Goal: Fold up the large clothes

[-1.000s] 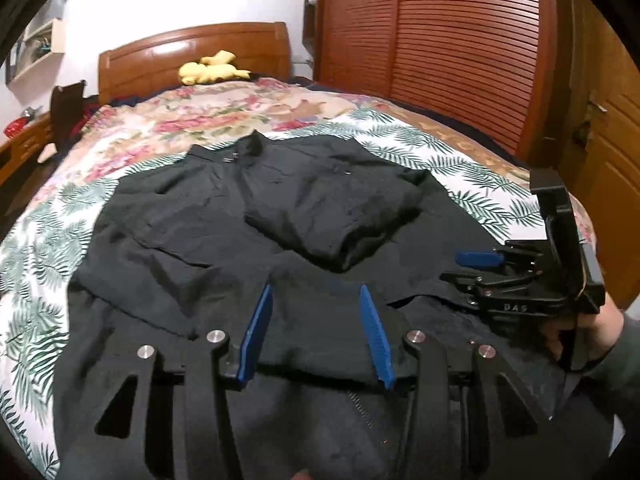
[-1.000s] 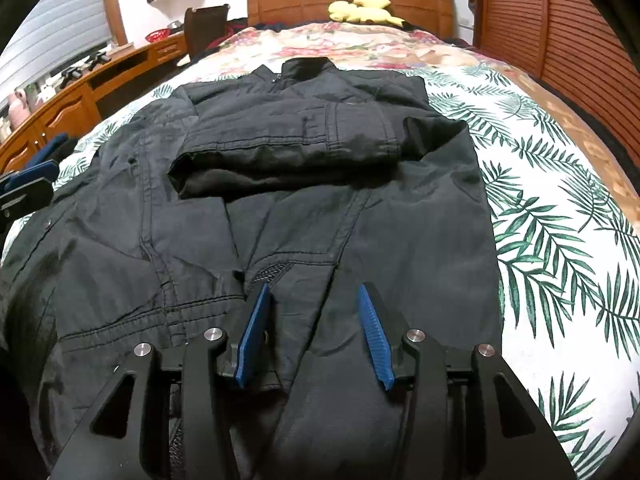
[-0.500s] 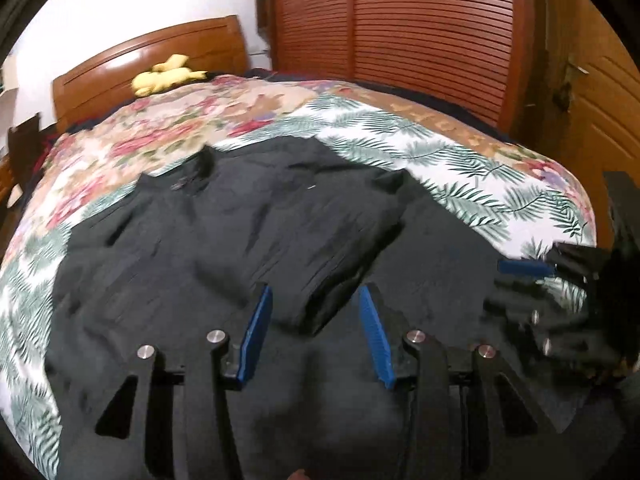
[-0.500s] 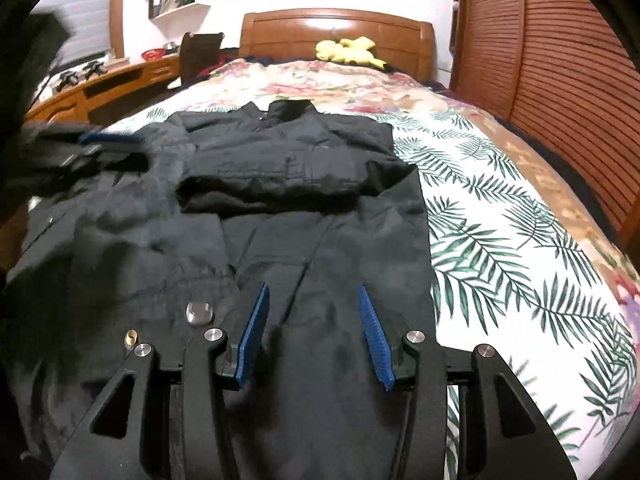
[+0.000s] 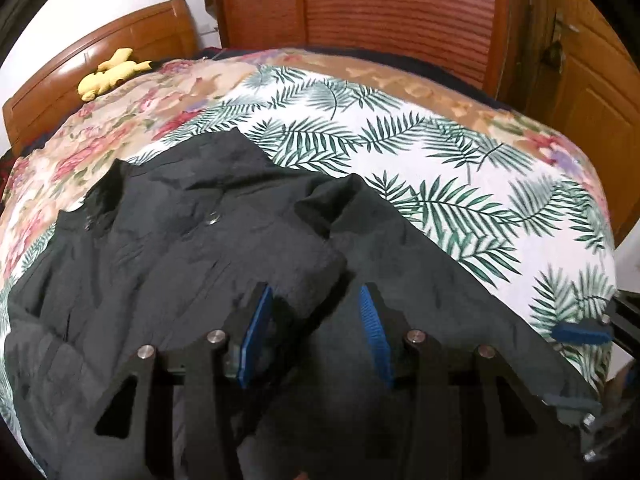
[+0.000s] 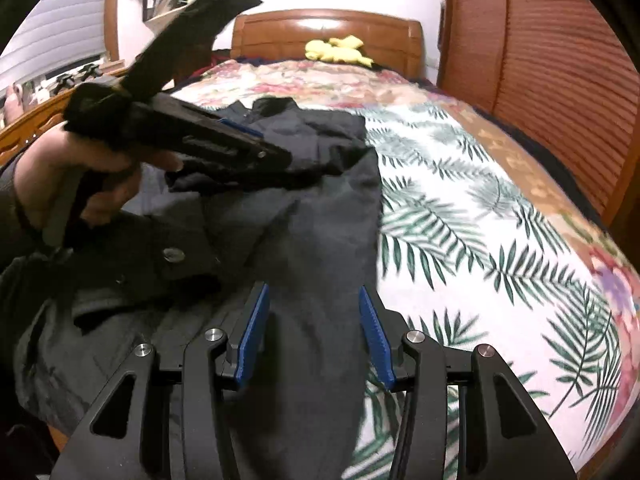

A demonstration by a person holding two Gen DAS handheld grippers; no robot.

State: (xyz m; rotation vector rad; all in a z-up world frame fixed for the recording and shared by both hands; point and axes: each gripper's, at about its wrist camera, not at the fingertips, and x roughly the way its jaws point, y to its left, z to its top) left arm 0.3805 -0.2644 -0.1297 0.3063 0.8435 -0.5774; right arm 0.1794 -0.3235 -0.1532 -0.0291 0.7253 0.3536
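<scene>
Left wrist view: the left gripper (image 5: 316, 320) is hanging over the black jacket (image 5: 180, 264), jaws standing partly apart with nothing pinched between them; the blue pads (image 5: 256, 328) are clear of the cloth as far as I can tell. Jacket is lying on the bed (image 5: 460, 184), on the palm-print sheet, collar toward the headboard (image 5: 120, 48), one sleeve folded across the chest. The folded sleeve's cuff end (image 5: 316, 276) is sitting right ahead of the left jaws.

Right wrist view: the right gripper (image 6: 316, 332) is also half open and empty, hovering over the jacket's right-hand edge (image 6: 360, 240) near the hem, where cloth is meeting the sheet.

My read: both are lining up for the next fold, probably on the right side or the hem.

Doing it well:
- bite a single layer edge, not the stacked sleeve
- keep both grips at matching height along the edge so the fold line is running straight
- lift only enough to clear, or the crossed sleeve is sliding out

Pose: the person's left hand (image 6: 80, 176) is gripping its tool handle, reaching in across the jacket from the left side, tool angled down toward the chest area, motion-blurred. Right tool is pointing down and forward along the bed.
</scene>
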